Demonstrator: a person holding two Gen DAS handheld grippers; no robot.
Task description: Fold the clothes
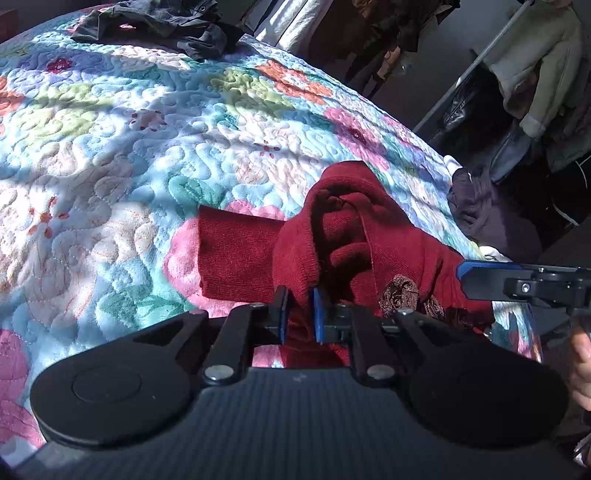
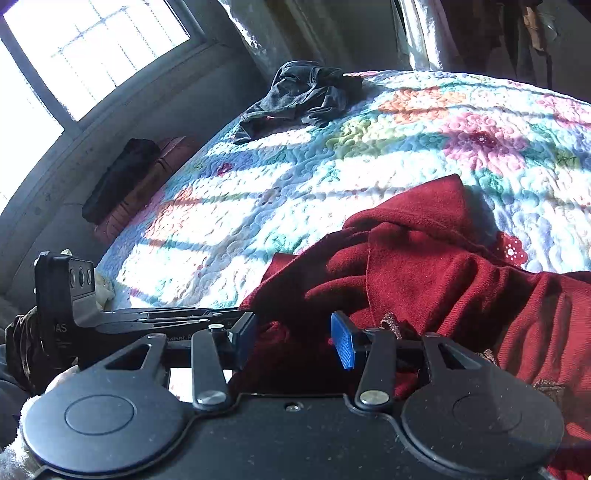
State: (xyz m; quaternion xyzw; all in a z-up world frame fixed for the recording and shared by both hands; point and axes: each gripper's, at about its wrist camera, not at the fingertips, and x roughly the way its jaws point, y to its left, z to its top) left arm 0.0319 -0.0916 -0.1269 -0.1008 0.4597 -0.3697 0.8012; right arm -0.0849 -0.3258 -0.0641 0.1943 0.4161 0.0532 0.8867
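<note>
A dark red knit sweater (image 1: 354, 236) lies crumpled on the floral quilted bed (image 1: 129, 147). It has brown fabric flowers (image 1: 400, 291) on its front. My left gripper (image 1: 300, 314) is shut on a bunched fold of the sweater at its near edge. My right gripper (image 2: 293, 341) is open, with its blue pads (image 2: 343, 345) either side of the sweater's near edge (image 2: 443, 266) and red cloth between them. The right gripper's finger also shows in the left wrist view (image 1: 491, 278), just right of the sweater.
A dark grey garment (image 1: 159, 26) lies crumpled at the bed's far side, also in the right wrist view (image 2: 303, 96). A dark purple garment (image 1: 480, 206) lies at the bed's right edge. Clothes hang on a rack (image 1: 535, 74) beyond. A window (image 2: 74, 55) and wall stand left.
</note>
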